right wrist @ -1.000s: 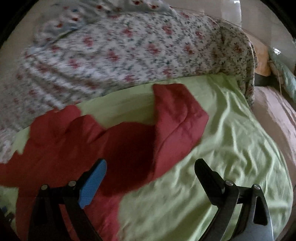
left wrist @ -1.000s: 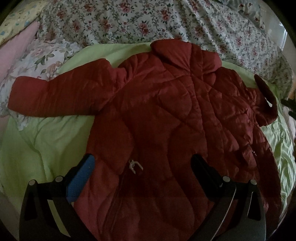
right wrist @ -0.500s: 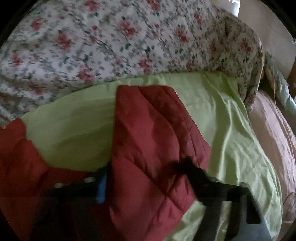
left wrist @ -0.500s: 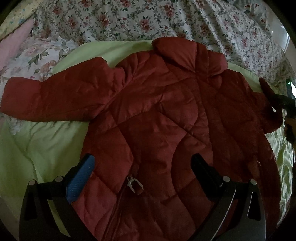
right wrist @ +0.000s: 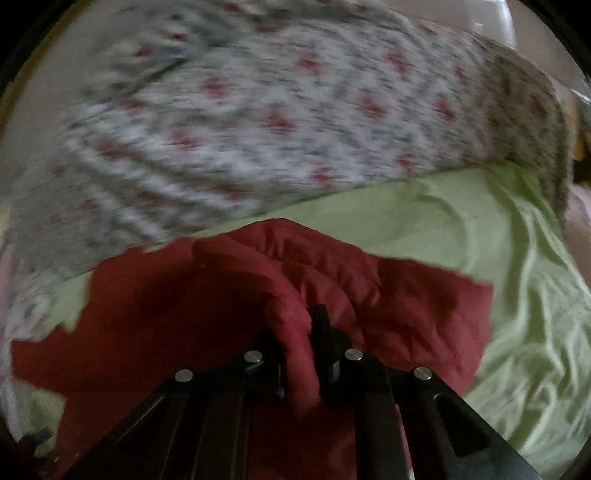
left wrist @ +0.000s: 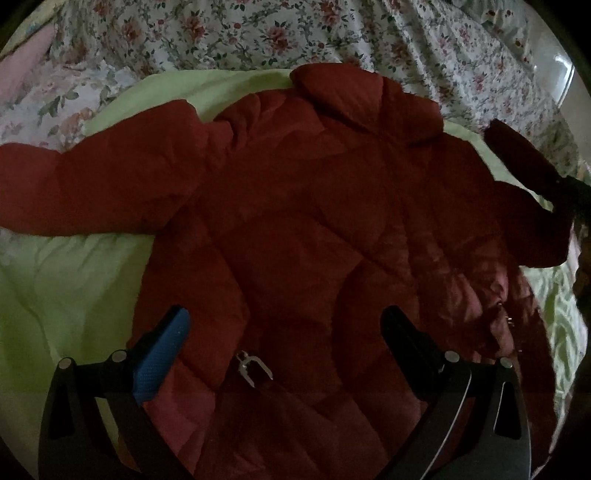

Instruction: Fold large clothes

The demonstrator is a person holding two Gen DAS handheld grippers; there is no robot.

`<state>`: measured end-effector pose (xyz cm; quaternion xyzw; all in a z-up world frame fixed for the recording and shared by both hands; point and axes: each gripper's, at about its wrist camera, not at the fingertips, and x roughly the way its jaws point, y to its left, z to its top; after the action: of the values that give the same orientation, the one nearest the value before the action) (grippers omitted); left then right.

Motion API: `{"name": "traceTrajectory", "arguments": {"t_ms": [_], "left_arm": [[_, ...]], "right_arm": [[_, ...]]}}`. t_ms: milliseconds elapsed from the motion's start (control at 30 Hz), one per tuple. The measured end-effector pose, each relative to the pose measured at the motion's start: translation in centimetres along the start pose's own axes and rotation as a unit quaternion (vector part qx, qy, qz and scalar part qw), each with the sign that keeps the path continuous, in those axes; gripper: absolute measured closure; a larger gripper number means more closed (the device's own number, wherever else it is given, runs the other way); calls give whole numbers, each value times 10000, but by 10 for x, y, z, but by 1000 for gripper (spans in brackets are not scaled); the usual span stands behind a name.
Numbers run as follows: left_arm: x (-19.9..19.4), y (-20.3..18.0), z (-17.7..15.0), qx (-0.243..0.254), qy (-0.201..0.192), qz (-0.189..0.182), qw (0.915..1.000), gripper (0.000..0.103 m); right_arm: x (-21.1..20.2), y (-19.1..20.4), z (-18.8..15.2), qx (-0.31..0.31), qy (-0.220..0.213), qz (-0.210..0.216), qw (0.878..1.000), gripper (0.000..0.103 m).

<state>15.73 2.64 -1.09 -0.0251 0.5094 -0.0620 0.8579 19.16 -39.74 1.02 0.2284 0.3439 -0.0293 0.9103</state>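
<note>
A dark red quilted puffer jacket (left wrist: 303, 236) lies spread front-up across a light green bedsheet (left wrist: 55, 288), filling the middle of the left wrist view. Its collar (left wrist: 365, 96) sits at the upper centre of the frame, close to the edge of a white floral-print quilt (left wrist: 258, 33) that runs along the top. One sleeve (left wrist: 92, 181) stretches out flat toward the left edge of the frame. The opposite sleeve (left wrist: 524, 192) is raised off the sheet at the right edge, its cuff standing up dark against the quilt. A small silver zipper pull (left wrist: 253, 367) rests on the jacket near the bottom centre.

The left gripper (left wrist: 284, 336) hovers over the lower part of the jacket with its jaws spread wide, a blue pad (left wrist: 162, 354) on one finger and nothing between them.

In the right wrist view, the right gripper (right wrist: 299, 343) sits at the bottom centre with its jaws pinched together on a bunched fold of the red sleeve (right wrist: 295, 280). The fabric bulges up between and over the fingers. The green sheet (right wrist: 517, 295) lies wrinkled to the right of the frame, and the floral quilt (right wrist: 277, 122) is blurred across the upper half.
</note>
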Motion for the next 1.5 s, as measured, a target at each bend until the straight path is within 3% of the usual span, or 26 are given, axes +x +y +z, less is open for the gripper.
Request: {"name": "traceTrajectory", "arguments": {"t_ms": [267, 400, 500, 600, 700, 900, 967, 1033, 1067, 1133, 1167, 1233, 1333, 1433, 1500], "left_arm": [[-8, 15, -3, -270, -24, -369, 9990, 0], [-10, 21, -3, -358, -18, -482, 9982, 0], [-10, 25, -1, -340, -44, -476, 9983, 0], [-7, 31, 4, -382, -16, -600, 9975, 0], [1, 34, 18, -420, 24, -898, 9951, 0], [34, 31, 57, -416, 176, -1163, 9922, 0], [49, 27, 72, -370, 229, -1233, 9914, 7], [65, 20, 82, -239, 359, -1282, 9908, 37], [74, 16, 86, -194, 477, -1335, 9897, 44], [83, 12, 88, -177, 561, -1596, 9854, 69], [83, 10, 89, -122, 515, -1628, 9852, 71], [76, 9, 91, -10, 357, -1566, 9870, 86], [66, 19, 93, 8, 176, -1405, 9899, 91], [58, 35, 95, -8, -56, -930, 9957, 91], [53, 49, 95, -151, -206, -666, 9975, 91]], "right_arm": [[-17, 95, -34, -813, 125, 981, 9918, 91], [-4, 127, -59, -1071, 529, 1440, 9823, 91], [9, 151, -85, -1468, 834, 1692, 9710, 91], [24, 180, -113, -2049, 1248, 1940, 9512, 90], [27, 196, -134, -2461, 1363, 2123, 9359, 88], [38, 200, -139, -2579, 1350, 2245, 9300, 86], [40, 201, -137, -2568, 1349, 2250, 9302, 86], [41, 201, -138, -2545, 1340, 2250, 9309, 86], [42, 203, -137, -2537, 1337, 2248, 9313, 86], [40, 203, -136, -2512, 1325, 2244, 9322, 85], [40, 203, -136, -2511, 1330, 2225, 9326, 84], [39, 203, -136, -2536, 1362, 2148, 9333, 77], [33, 196, -134, -2369, 1493, 2286, 9324, 64], [18, 184, -129, -2137, 1383, 2279, 9398, 63], [7, 170, -119, -1889, 1117, 2123, 9522, 63]]}}
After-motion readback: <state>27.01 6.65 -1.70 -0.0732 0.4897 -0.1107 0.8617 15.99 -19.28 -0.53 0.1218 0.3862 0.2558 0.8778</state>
